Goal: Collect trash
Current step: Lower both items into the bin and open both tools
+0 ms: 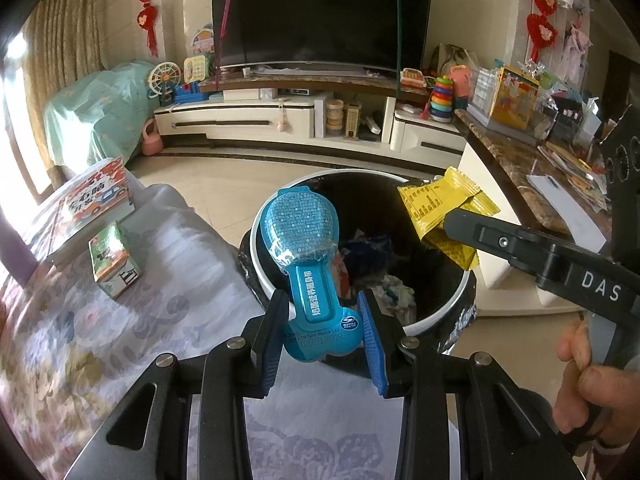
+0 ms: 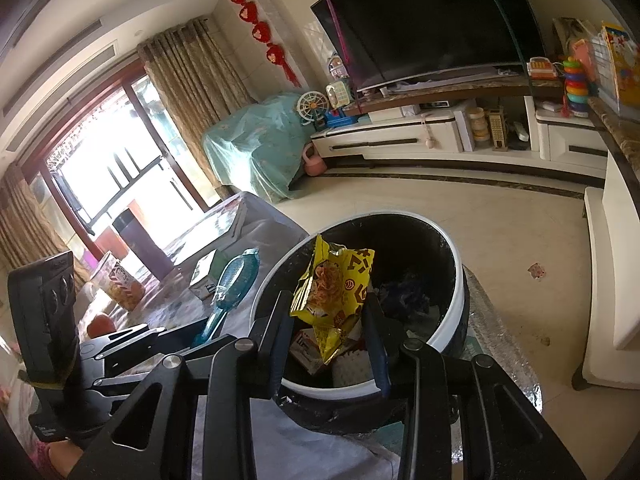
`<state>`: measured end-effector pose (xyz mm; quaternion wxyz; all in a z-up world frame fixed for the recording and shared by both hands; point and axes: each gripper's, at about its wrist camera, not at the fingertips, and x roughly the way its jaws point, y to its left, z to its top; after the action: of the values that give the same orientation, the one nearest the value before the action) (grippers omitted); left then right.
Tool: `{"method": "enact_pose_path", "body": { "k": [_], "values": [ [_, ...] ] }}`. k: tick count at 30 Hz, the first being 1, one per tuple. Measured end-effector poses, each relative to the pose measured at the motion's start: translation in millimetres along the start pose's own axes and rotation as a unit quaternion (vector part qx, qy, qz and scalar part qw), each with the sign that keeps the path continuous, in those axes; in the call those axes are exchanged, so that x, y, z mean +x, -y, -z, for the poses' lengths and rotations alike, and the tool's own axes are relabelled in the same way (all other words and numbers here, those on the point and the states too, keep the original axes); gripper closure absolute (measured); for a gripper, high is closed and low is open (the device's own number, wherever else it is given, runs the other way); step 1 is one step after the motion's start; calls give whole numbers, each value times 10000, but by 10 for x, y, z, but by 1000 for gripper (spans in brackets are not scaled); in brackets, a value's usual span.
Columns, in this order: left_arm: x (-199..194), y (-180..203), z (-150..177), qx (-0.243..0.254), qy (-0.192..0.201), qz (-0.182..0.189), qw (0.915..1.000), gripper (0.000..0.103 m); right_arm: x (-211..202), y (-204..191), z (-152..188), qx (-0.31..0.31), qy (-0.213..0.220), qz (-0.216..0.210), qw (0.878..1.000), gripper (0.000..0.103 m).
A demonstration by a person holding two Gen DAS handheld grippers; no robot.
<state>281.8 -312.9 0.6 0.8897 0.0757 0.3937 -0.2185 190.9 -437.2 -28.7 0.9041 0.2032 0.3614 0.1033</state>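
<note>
A blue bone-shaped plastic package point(image 1: 308, 264) was pinched at its lower end between the jaws of the left gripper point(image 1: 326, 330) and was held over the near rim of the round, white-rimmed trash bin point(image 1: 448, 322). A crumpled yellow snack wrapper point(image 2: 334, 294) was clamped between the jaws of the right gripper point(image 2: 330, 334) and was held above the bin's open mouth. Paper and wrapper scraps point(image 1: 394, 290) were seen inside the bin. A small green carton point(image 1: 114, 262) was left standing on the cloth-covered desk point(image 1: 132, 340) beside the bin.
</note>
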Motion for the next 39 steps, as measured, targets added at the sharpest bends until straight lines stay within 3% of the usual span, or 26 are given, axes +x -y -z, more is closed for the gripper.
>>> {"method": "enact_pose_path", "body": {
  "k": [39],
  "values": [
    [401,152,-358,151,-304,10,9994,69,232,202,-178,207,-258,140,9994,68]
  ]
}}
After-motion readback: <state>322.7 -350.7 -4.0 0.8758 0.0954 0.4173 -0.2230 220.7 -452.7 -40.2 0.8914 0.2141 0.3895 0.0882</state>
